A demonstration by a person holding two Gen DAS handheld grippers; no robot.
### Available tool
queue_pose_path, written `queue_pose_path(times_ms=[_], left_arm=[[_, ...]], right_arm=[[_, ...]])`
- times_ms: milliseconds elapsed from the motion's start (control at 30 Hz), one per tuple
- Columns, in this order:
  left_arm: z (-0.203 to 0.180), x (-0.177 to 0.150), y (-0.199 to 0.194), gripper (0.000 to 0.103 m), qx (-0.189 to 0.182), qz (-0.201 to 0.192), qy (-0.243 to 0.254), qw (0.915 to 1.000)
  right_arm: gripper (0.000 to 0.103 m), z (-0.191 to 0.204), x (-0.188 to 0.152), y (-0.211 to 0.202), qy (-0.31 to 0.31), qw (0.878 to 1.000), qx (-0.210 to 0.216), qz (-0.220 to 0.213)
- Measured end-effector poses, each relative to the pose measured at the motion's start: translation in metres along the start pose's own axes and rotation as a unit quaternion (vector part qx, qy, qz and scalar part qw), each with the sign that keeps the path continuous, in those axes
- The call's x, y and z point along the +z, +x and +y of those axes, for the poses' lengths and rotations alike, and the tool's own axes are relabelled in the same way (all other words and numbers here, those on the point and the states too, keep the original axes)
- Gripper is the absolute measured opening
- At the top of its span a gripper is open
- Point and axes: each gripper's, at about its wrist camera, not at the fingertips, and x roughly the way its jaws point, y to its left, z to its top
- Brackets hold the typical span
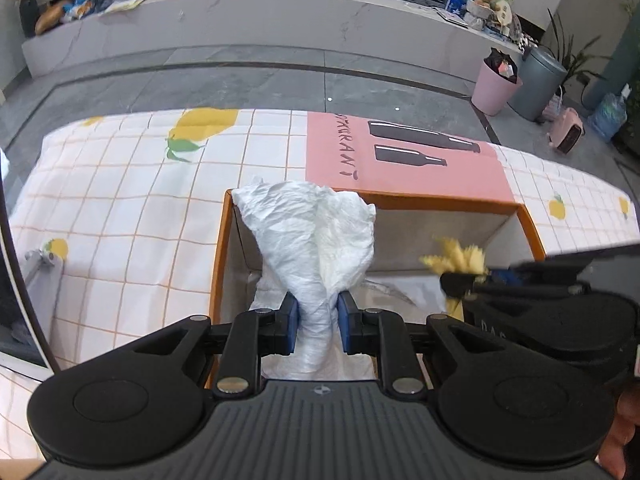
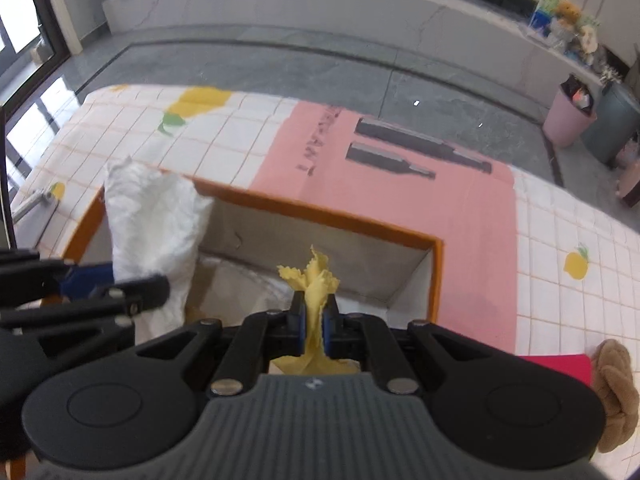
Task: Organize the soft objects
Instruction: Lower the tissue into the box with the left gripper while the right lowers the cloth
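Left wrist view: the left gripper (image 1: 314, 322) pinches a white cloth (image 1: 316, 232) over the orange box (image 1: 219, 248) near the worktop's (image 1: 120, 208) front edge, not yet dropped.

Right wrist view: the right gripper (image 2: 314, 330) pinches a yellow cloth (image 2: 314, 276) above the box; a brown plush (image 2: 616, 392) waits at the right edge.

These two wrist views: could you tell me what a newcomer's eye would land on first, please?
First, the crumpled white cloth pinched in the left gripper above the orange-rimmed box. Next, the yellow cloth clamped in the right gripper over the same box, on the lemon-print tablecloth.
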Motion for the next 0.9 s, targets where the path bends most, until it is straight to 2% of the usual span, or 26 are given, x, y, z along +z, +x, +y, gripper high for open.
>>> queue_pose_path(times_ms=[133,300,400,433,533,733,900], left_arm=[[-0.002,0.002,0.007,0.023,0.009,0.006,0.006,0.9999],[-0.001,0.002,0.007,0.027,0.011,0.013,-0.003,0.9998],[-0.003,0.0,0.005,0.047,0.014,0.008,0.004,0.9999],[-0.005,-0.001,0.004,0.059,0.016,0.003,0.011,0.9998],[-0.009,-0.004,0.0,0.07,0.033,-0.02,0.012,0.9992],[-0.008,-0.003,-0.022,0.074,0.032,-0.038,0.015,0.9987],[-0.003,-0.001,-0.056,0.078,0.01,-0.069,0.016,0.9974]], right_arm=[[0.005,0.001,-0.001,0.004,-0.013,1.0,-0.017,-0.005],[0.005,-0.003,-0.002,0.002,0.009,1.0,-0.01,-0.003],[0.005,0.001,-0.002,0.003,0.001,1.0,-0.02,-0.003],[0.005,0.002,-0.002,0.003,-0.002,1.0,-0.023,-0.001],[0.005,0.002,-0.002,0.001,-0.001,1.0,-0.031,-0.001],[0.005,0.002,-0.003,-0.007,-0.007,0.999,-0.035,-0.007],[0.005,0.0,-0.004,-0.009,-0.006,0.999,-0.038,-0.008]])
